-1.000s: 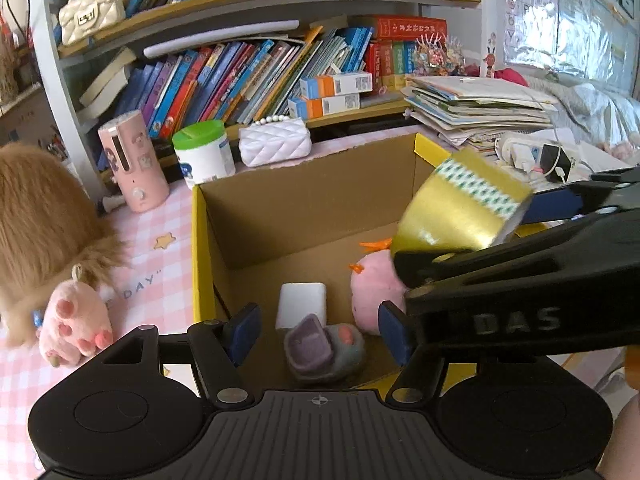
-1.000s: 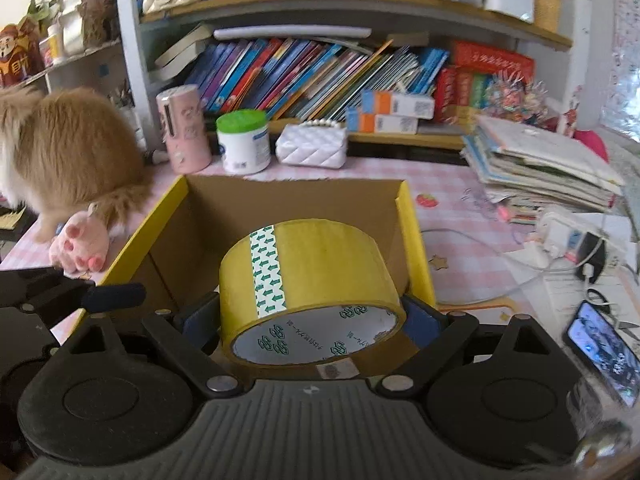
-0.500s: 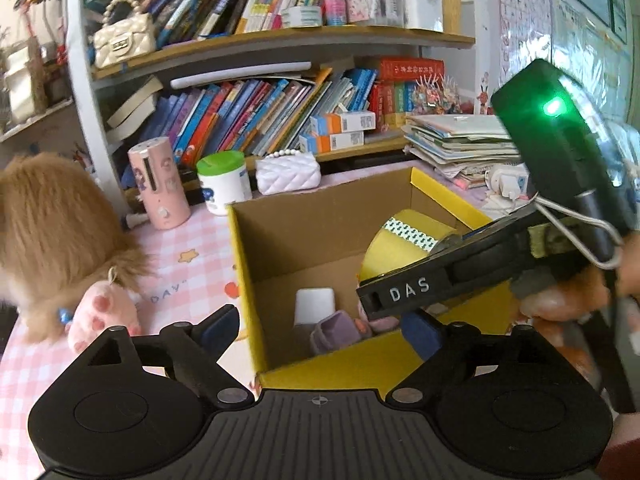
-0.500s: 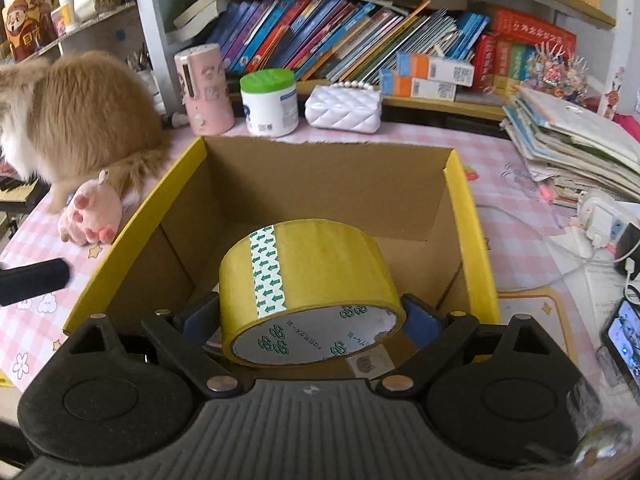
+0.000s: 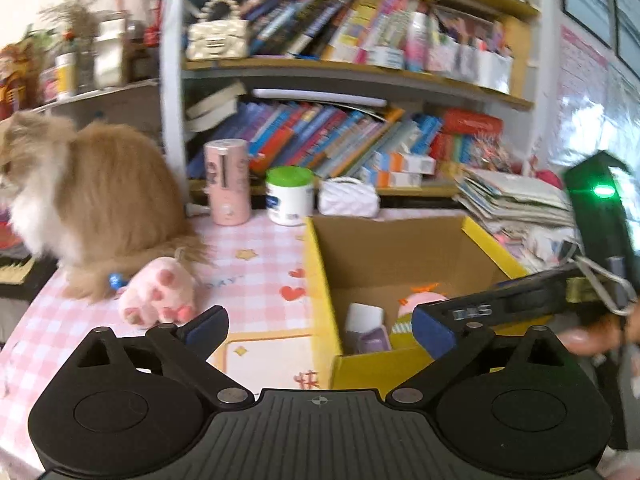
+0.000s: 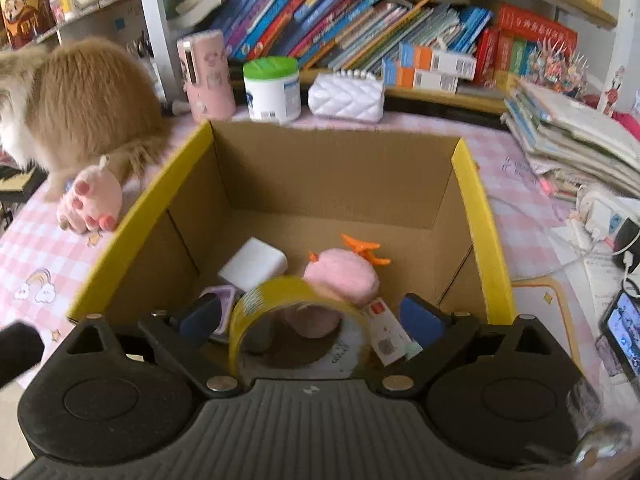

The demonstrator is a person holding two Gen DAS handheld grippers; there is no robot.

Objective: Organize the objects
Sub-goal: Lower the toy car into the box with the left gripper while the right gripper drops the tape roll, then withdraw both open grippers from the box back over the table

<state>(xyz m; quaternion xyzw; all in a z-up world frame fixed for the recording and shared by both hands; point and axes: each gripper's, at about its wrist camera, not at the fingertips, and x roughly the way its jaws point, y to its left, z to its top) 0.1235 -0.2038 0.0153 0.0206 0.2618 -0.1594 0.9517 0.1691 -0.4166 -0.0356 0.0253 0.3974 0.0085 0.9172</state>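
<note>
A cardboard box with yellow edges (image 6: 476, 208) (image 5: 316, 256) stands on the pink checked table. Inside lie a white block (image 6: 254, 266), a pink plush toy with orange feet (image 6: 340, 276) and a purple item (image 6: 220, 296). My right gripper (image 6: 314, 316) is open over the box's near side. The yellow tape roll (image 6: 276, 300) sits loose and blurred between its fingers, dropping into the box. My left gripper (image 5: 320, 326) is open and empty, above the table at the box's left front corner. A pink paw plush (image 5: 158, 296) lies left of the box.
A fluffy cat (image 5: 100, 200) sits at the table's left. A pink cylinder (image 5: 226, 182), a green-lidded jar (image 5: 290, 196) and a white purse (image 5: 348, 202) stand behind the box before the bookshelf. Stacked papers (image 6: 572, 136), cables and a phone (image 6: 622, 330) lie to the right.
My right gripper has opened and let go of the tape roll, which falls into the box. My left gripper has drawn back and to the left, away from the box.
</note>
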